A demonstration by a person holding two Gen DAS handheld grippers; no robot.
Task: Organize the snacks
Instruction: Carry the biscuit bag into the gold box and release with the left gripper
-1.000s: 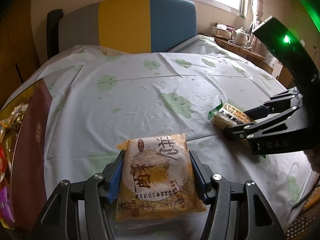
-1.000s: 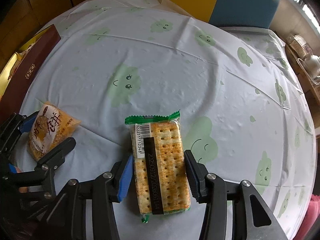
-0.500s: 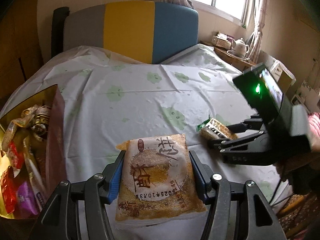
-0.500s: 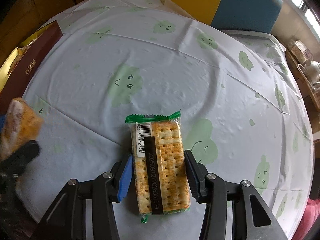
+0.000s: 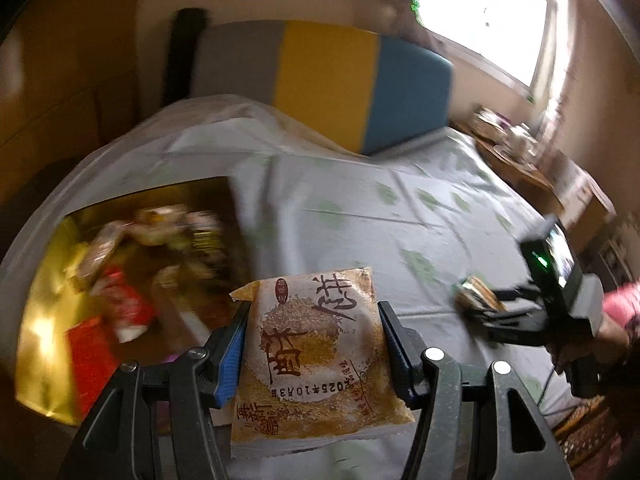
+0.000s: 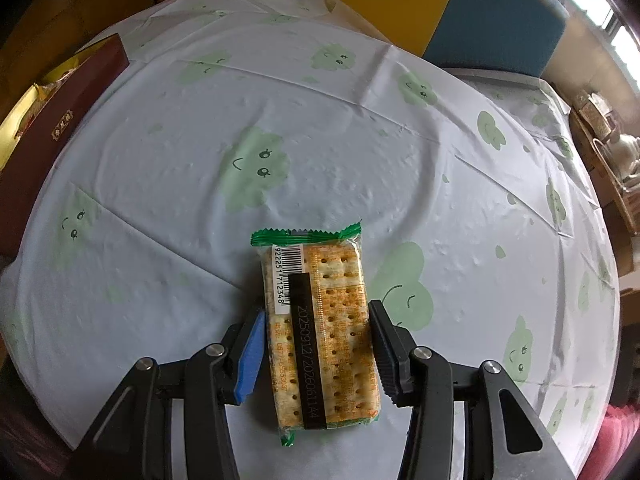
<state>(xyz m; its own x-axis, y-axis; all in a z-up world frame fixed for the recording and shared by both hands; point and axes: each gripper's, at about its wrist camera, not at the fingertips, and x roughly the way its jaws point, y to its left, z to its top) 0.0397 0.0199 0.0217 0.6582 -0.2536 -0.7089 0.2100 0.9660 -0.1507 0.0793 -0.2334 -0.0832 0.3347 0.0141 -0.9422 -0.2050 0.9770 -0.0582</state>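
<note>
Left wrist view, from left to right: the open snack box (image 5: 48,320) with its gold lining now fills the left side, its loose packets (image 5: 132,308) blurred, whereas a second ago only its dark red edge showed at the frame's border. Right of it, the left hand-held gripper (image 5: 312,344) is clenched on the orange pastry packet (image 5: 316,352), both pads pressed against the packet's sides, as before. The packet now hangs in the air near the box's right edge, above the white cloth with green clouds (image 5: 400,208) covering the desk; a second ago it sat low over the cloth. Farther right, the right hand-held gripper (image 5: 476,304) looks smaller and lower in the frame than before, with the cracker packet (image 5: 474,296) at its tip and a pink sleeve (image 5: 620,304) behind it.

Right wrist view: the dark red side of the box (image 6: 60,128) lies at the far left edge of the desk. The left gripper and the pastry packet, seen at lower left a second ago, have gone from this view. In the middle, the right hand-held gripper (image 6: 316,344) grasps the cracker packet (image 6: 320,328) by its long sides, the packet lying flat on the cloth (image 6: 440,184), unmoved since a second ago.
</note>
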